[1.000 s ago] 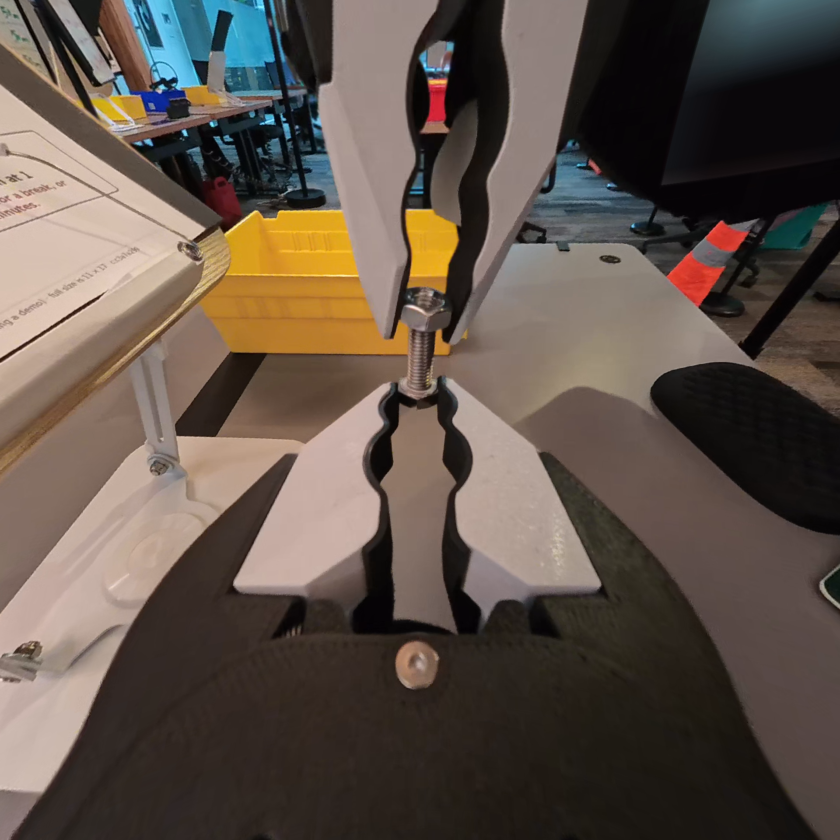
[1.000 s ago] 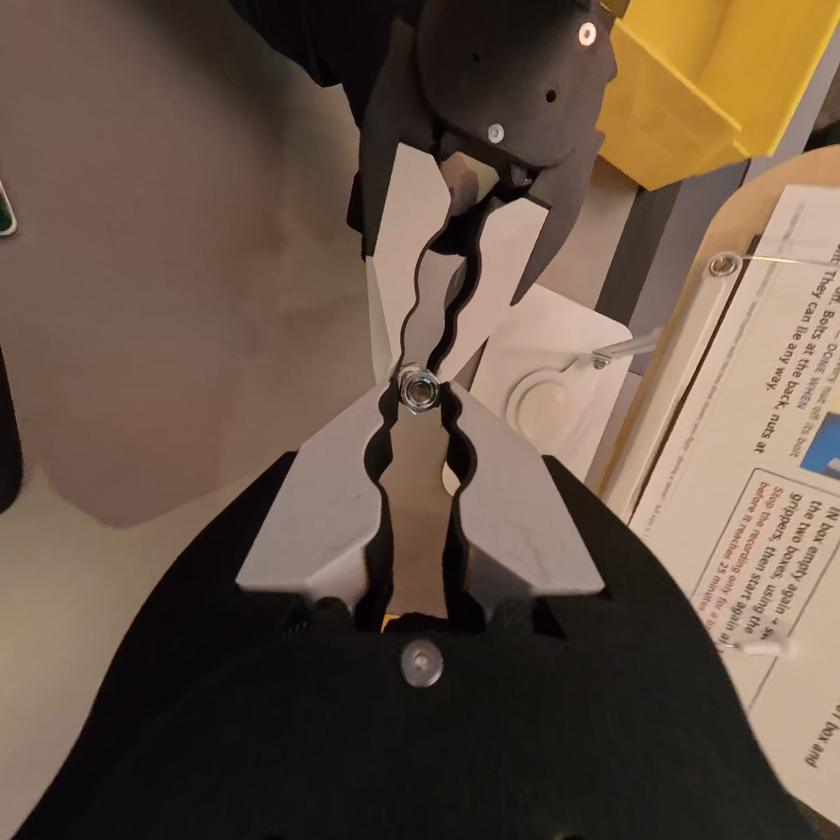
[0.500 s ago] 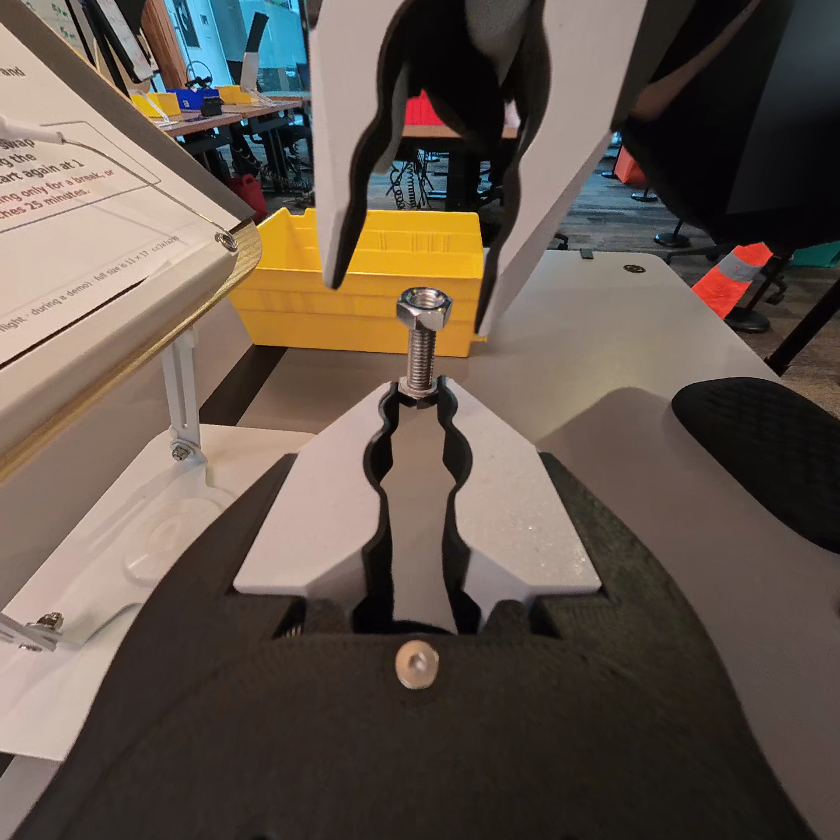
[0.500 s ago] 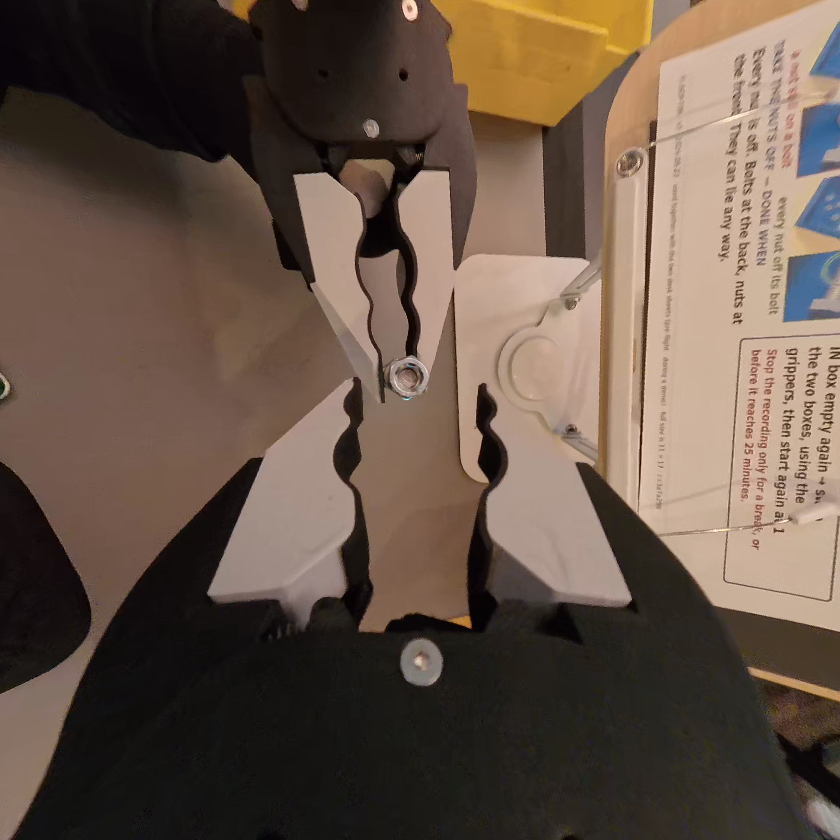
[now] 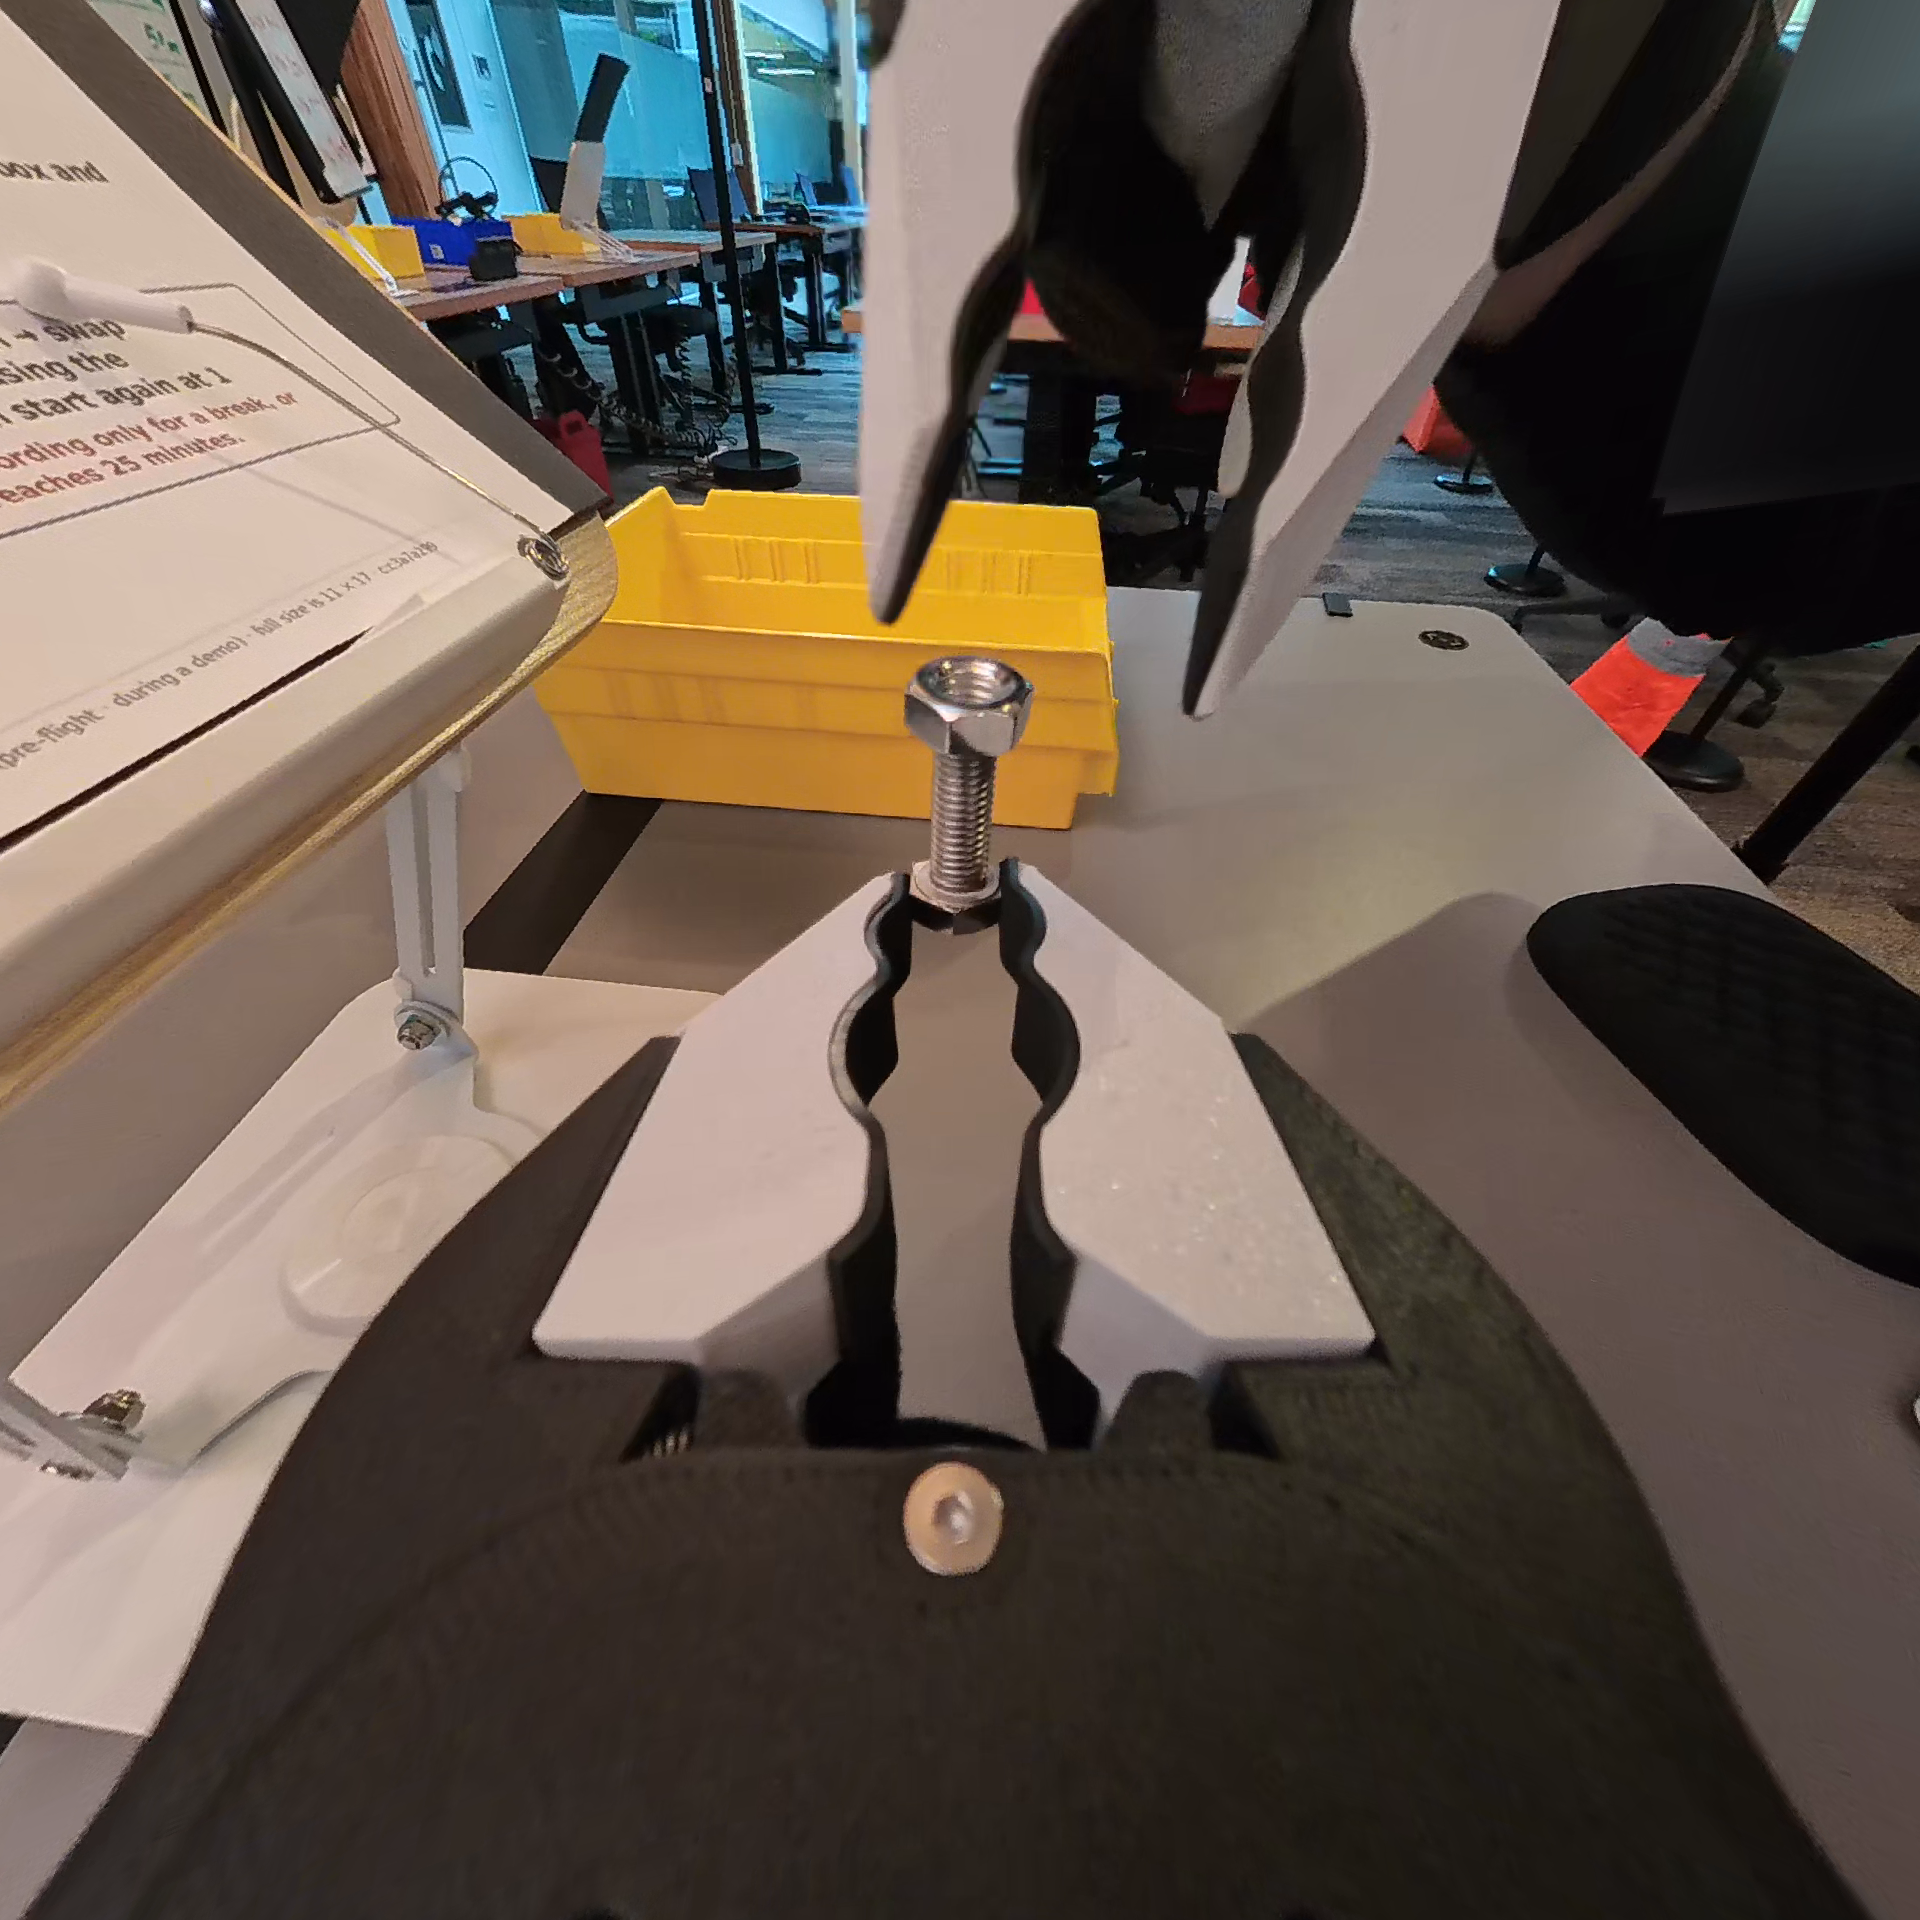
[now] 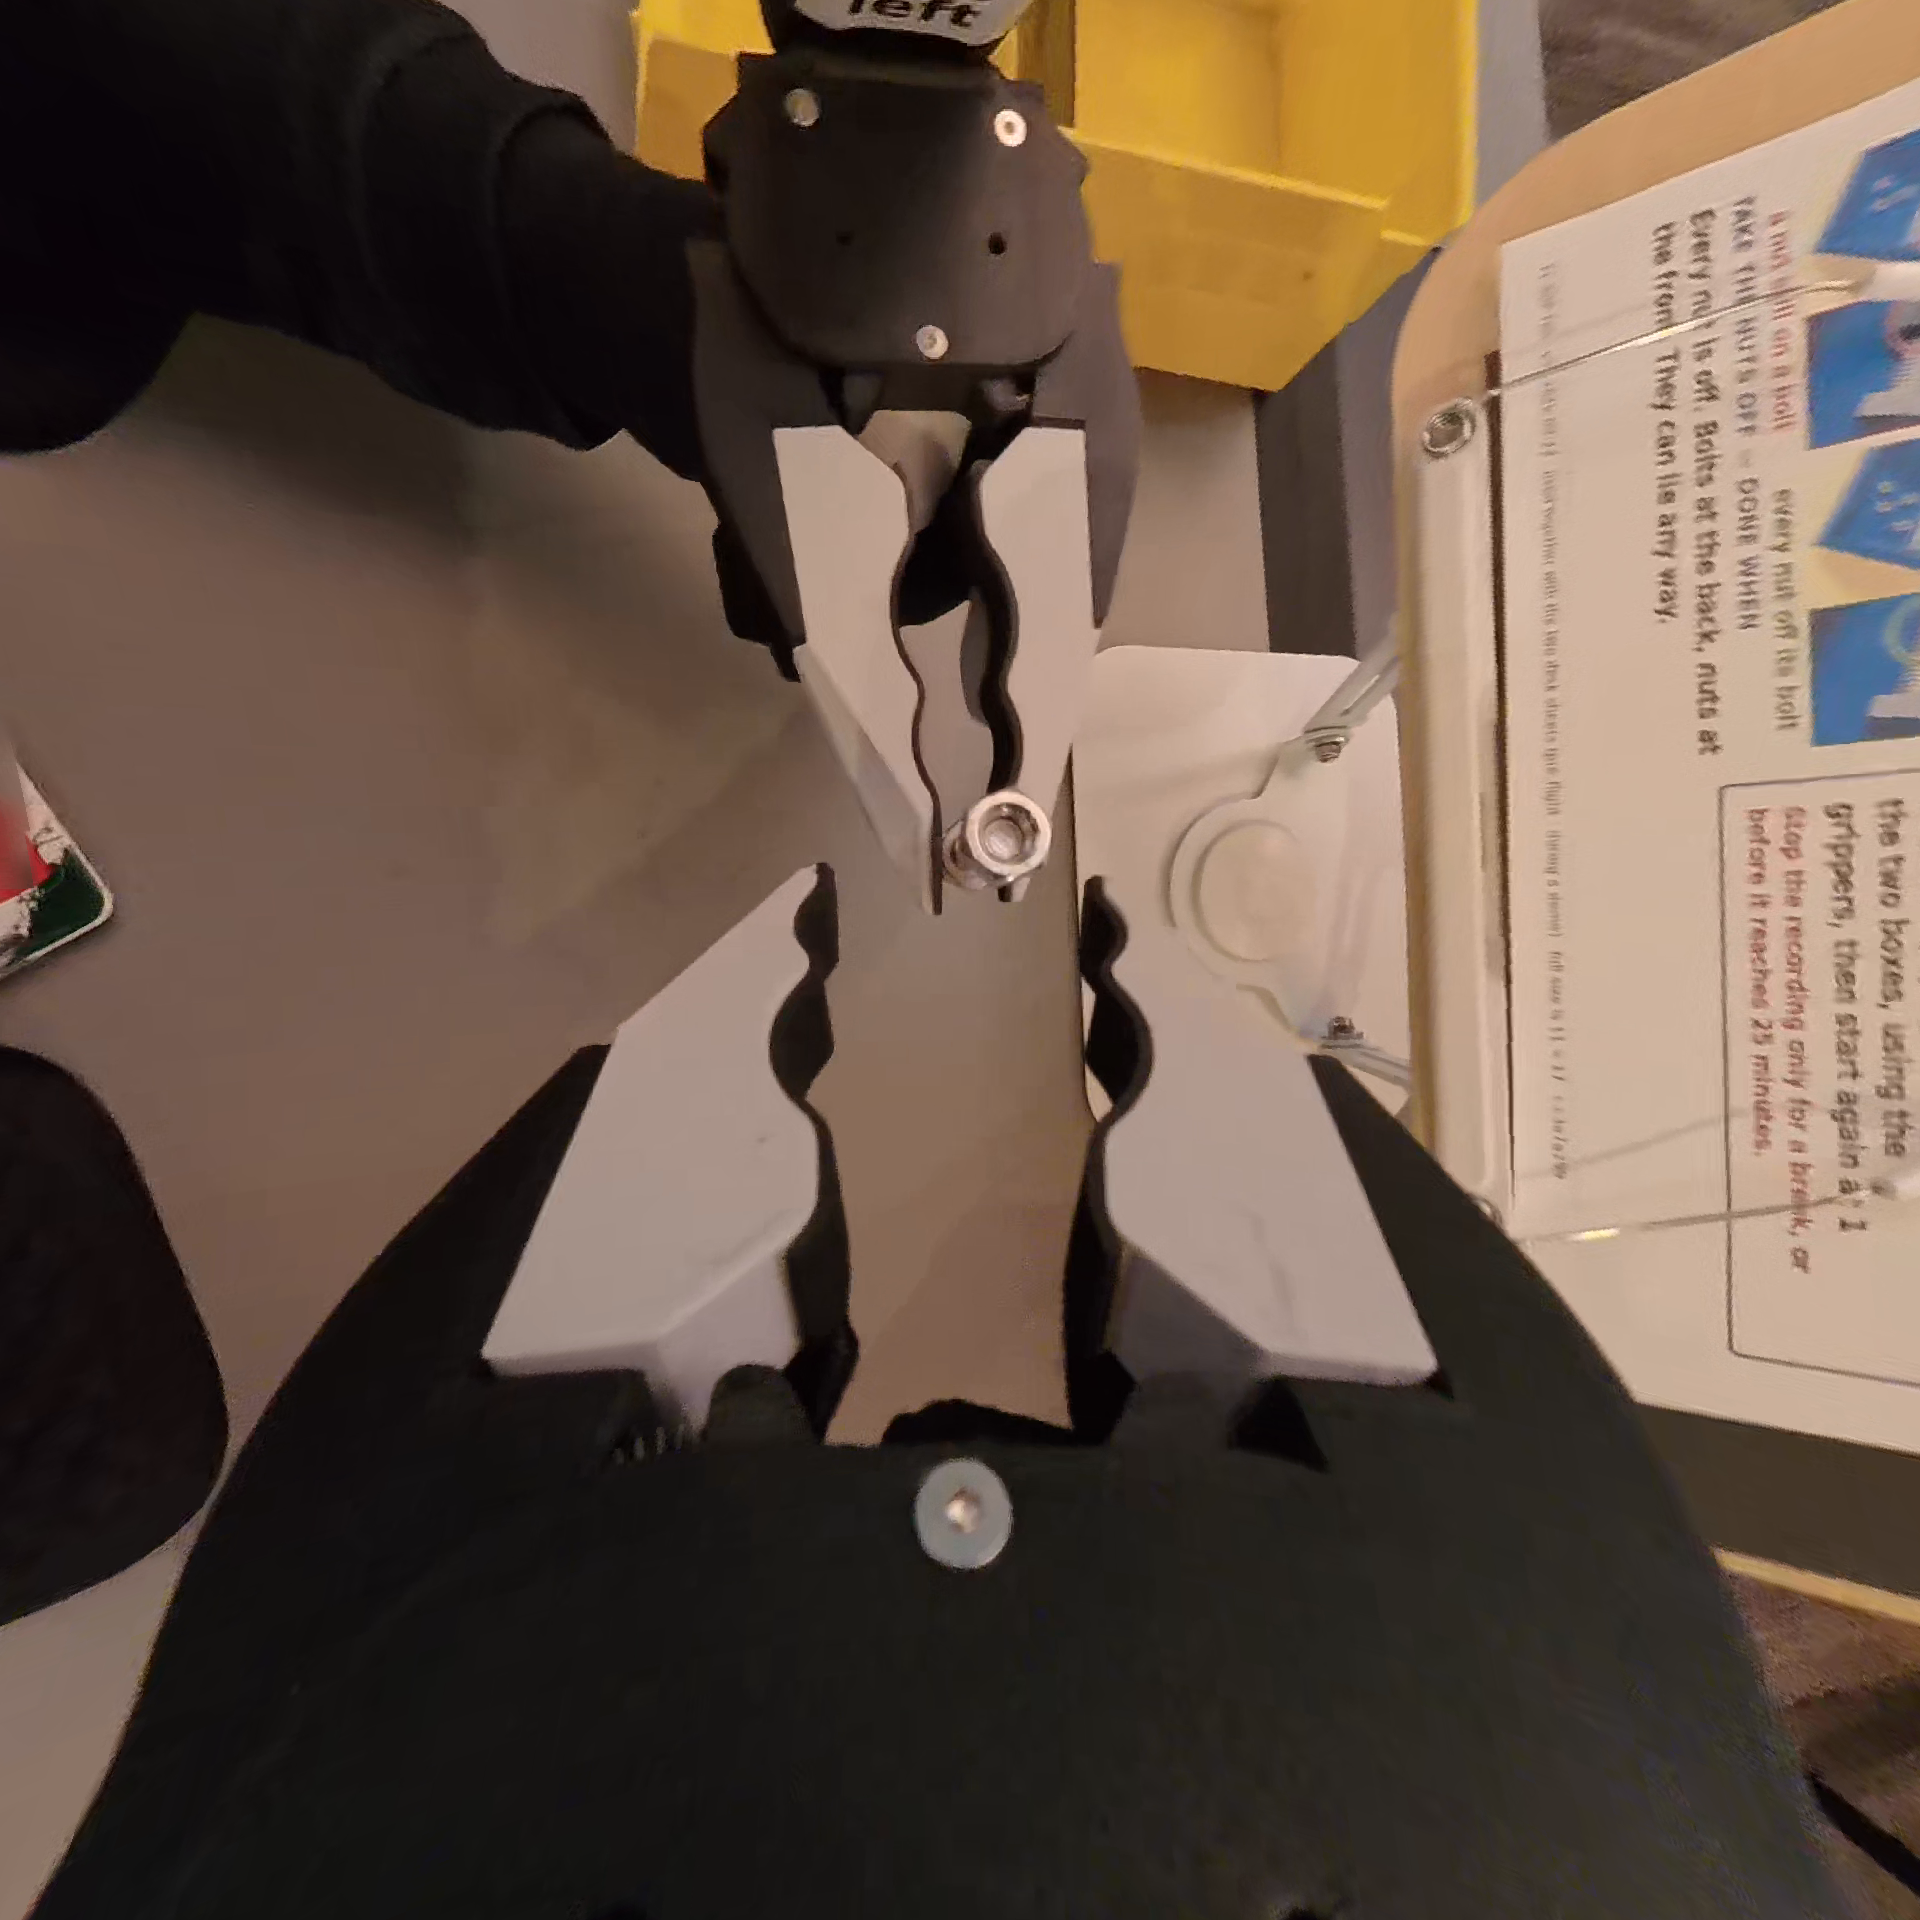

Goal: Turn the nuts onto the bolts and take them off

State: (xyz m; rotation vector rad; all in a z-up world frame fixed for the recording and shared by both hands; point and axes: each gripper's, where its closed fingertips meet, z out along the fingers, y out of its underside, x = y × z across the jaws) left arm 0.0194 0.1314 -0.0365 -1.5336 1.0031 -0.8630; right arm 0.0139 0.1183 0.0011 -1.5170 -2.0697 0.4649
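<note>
The left tongs (image 5: 954,902) are closed on the head end of a bolt (image 5: 956,821) at their very tips, holding it so the threaded shank stands straight up at the middle of the left wrist frame. A hex nut (image 5: 967,709) sits on the top end of that shank, its bore facing upward; how many threads it has caught cannot be told. Above it, in the upper half of the frame, hang the right tongs (image 5: 1039,665) with their jaws spread apart and gripping nothing — one tip lies up and to the left of the nut, the other to its right, both clear of it. The right wrist view looks down the bolt's long axis: the nut (image 6: 1000,834) shows end-on as a small ring just past the tips of the right tongs (image 6: 956,894), a little right of their centre line. So the relation that matters is this — the nut lies straight ahead of the open tongs, along the bolt's upright axis, and the likely next move is to come down and close on its flats for another turn. Behind the bolt a yellow bin (image 5: 831,665) rests on the grey table (image 5: 1351,831), and a tilted instruction board (image 5: 208,499) fills the upper left of the frame.
</note>
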